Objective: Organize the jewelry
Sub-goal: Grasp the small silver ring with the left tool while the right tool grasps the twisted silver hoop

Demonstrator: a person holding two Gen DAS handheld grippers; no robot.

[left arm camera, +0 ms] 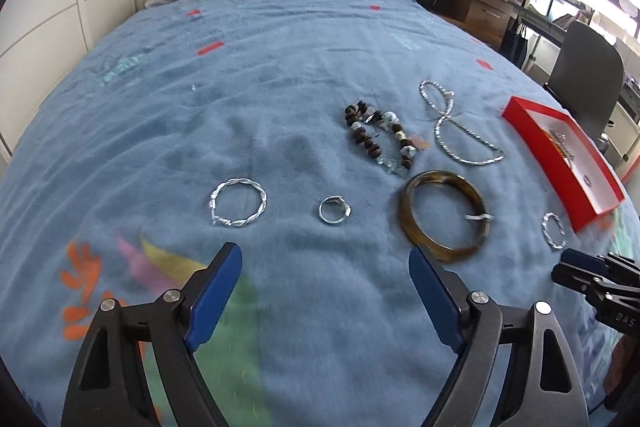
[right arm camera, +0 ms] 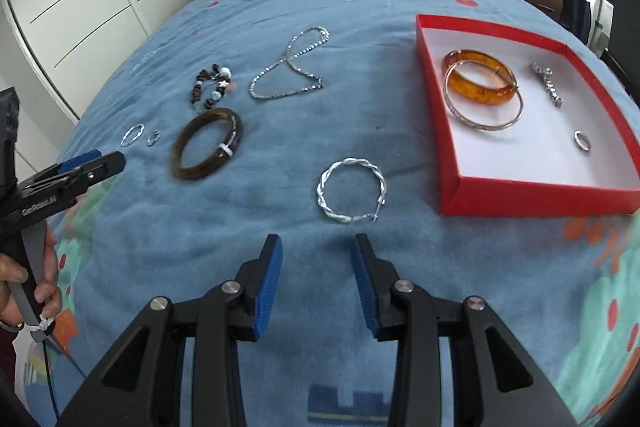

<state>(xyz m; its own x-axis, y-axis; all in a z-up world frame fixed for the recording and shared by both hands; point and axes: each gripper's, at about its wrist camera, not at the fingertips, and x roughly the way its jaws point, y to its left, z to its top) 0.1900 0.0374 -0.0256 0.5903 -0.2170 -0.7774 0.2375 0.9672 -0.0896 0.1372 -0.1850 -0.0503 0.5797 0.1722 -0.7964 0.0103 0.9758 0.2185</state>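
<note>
- My right claw stood part open and empty over the blue bedspread, the twisted silver bangle lying flat just ahead of its fingertips.
- My left claw gaped wide with nothing between the pads; a second twisted bangle and a small ring lay ahead of it.
- The red box sat just right of the bangle in the right wrist view, already holding an amber bangle, a thin hoop, a ring and a chain piece.
- I judged the silver bangle light, stiff and slick, lying on soft fleece that would give under the pads.
- I reckoned the best hold was across the near arc of its rim, one pad inside and one outside.
- The dark bangle looked heavier and smooth, likely to slip.
</note>
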